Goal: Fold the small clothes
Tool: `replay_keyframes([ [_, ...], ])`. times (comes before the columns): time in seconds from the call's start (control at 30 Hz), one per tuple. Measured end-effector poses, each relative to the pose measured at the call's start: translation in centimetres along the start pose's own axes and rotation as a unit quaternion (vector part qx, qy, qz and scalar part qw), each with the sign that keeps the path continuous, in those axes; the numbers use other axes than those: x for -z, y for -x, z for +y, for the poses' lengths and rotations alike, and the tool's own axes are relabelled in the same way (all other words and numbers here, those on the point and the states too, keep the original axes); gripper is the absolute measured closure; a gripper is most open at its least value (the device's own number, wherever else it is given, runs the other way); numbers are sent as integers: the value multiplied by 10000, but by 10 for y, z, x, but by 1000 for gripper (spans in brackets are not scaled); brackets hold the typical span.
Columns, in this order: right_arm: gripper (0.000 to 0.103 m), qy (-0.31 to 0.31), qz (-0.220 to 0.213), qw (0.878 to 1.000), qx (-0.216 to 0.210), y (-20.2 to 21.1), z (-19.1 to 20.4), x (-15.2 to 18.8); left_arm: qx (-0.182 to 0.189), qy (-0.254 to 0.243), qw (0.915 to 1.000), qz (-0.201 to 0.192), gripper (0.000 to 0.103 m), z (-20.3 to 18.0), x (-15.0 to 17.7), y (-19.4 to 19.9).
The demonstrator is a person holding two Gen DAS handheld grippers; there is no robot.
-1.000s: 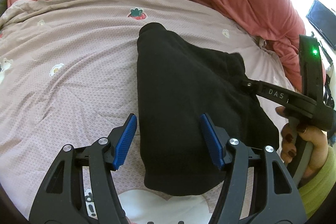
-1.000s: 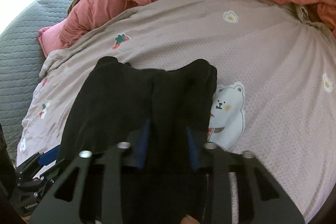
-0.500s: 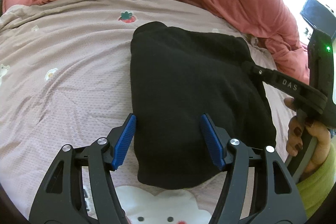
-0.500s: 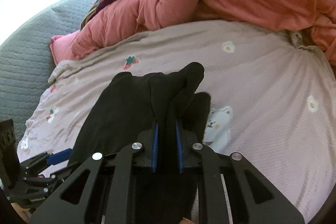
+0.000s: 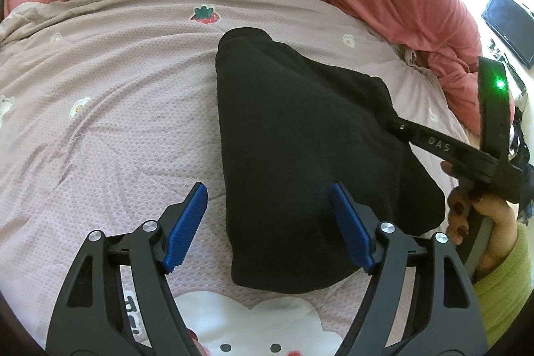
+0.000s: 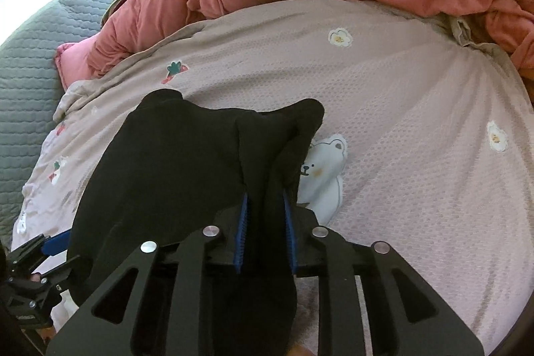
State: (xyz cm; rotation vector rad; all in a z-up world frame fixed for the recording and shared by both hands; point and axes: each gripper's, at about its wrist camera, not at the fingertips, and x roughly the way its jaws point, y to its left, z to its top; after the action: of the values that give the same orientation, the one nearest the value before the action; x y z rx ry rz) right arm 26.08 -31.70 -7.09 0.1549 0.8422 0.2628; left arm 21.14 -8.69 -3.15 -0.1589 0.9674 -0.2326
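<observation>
Left tool (image 5: pixel 267 222) spread wide, opening further, over black garment (image 5: pixel 300 139); right tool (image 6: pixel 265 222) loosening, apparently still pinching garment fold.

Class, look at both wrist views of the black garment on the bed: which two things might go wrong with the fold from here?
1. The right gripper pinches only a bunched ridge of the black garment; its jaws have just been opening, so the cloth may slip out early.
2. The left gripper is open, its blue pads clear of the cloth, so nothing pins the near edge; a pull could drag the garment across the bedspread.
</observation>
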Motion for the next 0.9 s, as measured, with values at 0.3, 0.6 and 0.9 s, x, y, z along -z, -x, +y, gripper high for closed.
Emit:
replay_keyframes([
  [0.3, 75, 307, -573, 9976, -221, 61, 24, 27, -10, -1, 10000, -14, 34, 7, 5, 7],
  [0.6, 61, 745, 92, 9972, 48, 37, 39, 63, 35, 14, 10000, 11, 34, 12, 12, 11],
  [0.9, 57, 453, 66, 9989, 102, 33, 35, 68, -31, -122, 9999, 58, 34, 9, 19, 16],
])
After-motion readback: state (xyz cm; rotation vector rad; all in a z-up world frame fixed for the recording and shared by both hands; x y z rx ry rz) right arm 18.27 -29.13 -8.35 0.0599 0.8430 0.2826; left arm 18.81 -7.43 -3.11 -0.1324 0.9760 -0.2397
